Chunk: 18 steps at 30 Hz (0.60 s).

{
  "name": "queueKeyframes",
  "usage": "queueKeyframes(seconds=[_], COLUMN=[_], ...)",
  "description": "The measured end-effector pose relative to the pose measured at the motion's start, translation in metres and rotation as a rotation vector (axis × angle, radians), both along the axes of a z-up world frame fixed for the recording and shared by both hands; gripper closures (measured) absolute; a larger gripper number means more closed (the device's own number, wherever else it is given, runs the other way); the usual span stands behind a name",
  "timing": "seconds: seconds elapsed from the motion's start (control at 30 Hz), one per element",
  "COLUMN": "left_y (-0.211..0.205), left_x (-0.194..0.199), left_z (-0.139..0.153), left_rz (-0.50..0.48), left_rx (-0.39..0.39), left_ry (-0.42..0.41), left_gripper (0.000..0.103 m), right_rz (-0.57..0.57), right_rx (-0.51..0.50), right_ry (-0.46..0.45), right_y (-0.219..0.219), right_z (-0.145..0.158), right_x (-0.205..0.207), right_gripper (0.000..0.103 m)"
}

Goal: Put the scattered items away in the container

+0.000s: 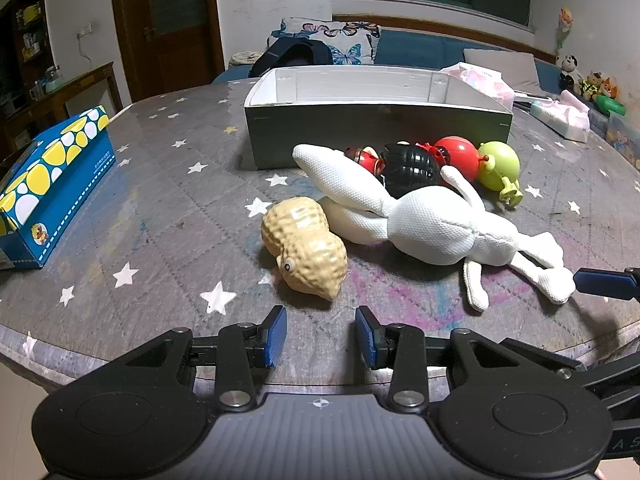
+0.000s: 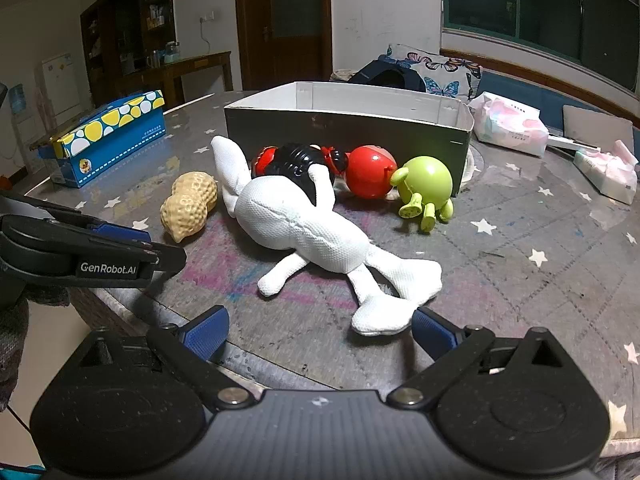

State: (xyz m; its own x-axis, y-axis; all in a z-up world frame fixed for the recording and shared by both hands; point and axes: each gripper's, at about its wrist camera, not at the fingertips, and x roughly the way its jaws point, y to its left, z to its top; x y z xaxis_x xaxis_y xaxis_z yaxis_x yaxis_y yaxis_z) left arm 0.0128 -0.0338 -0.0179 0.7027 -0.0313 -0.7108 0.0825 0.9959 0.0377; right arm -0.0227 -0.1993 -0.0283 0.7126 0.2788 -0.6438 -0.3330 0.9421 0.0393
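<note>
the round table (image 1: 168, 216) with its grey star-printed cover lies under and ahead of both grippers. farthest ahead of them stands the open cardboard box (image 1: 376, 136), dark outside, white inside, nothing visible within it. off to the left of the left gripper (image 1: 321, 338) sits a blue and yellow tissue box (image 1: 56, 184). the white plush toy (image 2: 304, 224) sprawls between the box and the right gripper (image 2: 320, 334), its feet reaching down to just beside the right-hand blue pad, not pressed by it. behind the plush, against the box's near wall, lie a black toy (image 2: 300, 164), a red ball toy (image 2: 370, 176) and a green round toy (image 2: 428, 184), close together. the peanut-shaped toy (image 1: 306, 244) rests just ahead of the left gripper, apart from its pads. the left gripper's jaws stand partly apart and hold nothing. the right gripper's jaws are spread wide, empty.
</note>
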Motion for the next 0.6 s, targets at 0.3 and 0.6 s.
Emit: queueKeyframes(seconds=[0.3,0.6], left_y=[-0.001,-0.003], left_x=[0.004,0.009], left_z=[0.000,0.000], left_rz=[-0.009,-0.023], left_rx=[-0.005,-0.012], left_ry=[0.006,0.013], left_gripper=[0.063,0.063], right_rz=[-0.004,-0.012], right_rx=[-0.004,-0.004], right_ry=[0.004,0.008], right_y=[-0.001,-0.004], right_z=[0.000,0.000], right_x=[0.006,0.014], right_gripper=[0.005,0.008])
